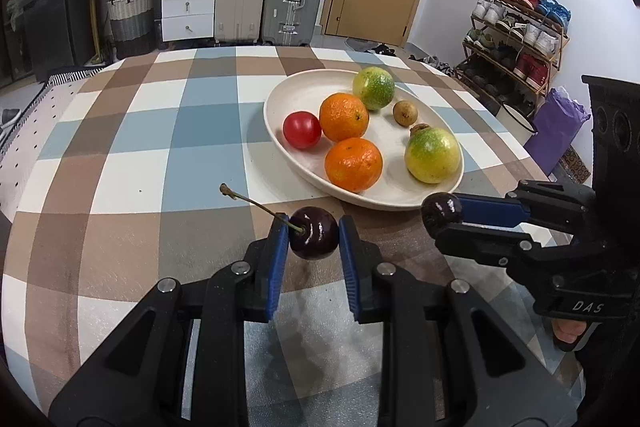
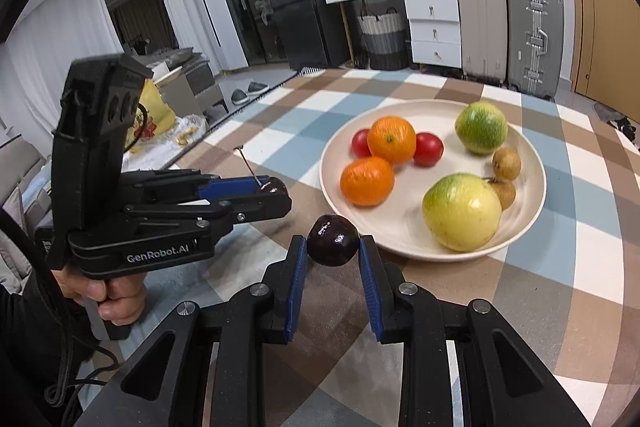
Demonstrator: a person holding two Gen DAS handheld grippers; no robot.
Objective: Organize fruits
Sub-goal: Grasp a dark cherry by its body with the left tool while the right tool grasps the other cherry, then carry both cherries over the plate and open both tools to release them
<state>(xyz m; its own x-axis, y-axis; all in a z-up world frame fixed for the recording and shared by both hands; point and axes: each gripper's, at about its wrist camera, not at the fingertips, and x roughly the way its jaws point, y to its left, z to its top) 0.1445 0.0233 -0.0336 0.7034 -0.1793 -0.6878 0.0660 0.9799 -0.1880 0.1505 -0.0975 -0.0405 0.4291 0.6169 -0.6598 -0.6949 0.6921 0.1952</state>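
Left gripper [image 1: 314,233]: black two-finger tool with blue pads, clamped on a dark glossy stemmed cherry [image 1: 314,231], held above the checked tablecloth [image 1: 160,131].
Right gripper [image 2: 333,241]: same build, clamped on a second dark stemless cherry [image 2: 333,240].
Key relation: the cream shallow oval plate [image 2: 532,211] of fruit lies ahead and to the right of both; the right gripper looks nearer its rim.
Stem axis: points up and left, away from the plate.
Judged next: carry each cherry over the rim, then let go.
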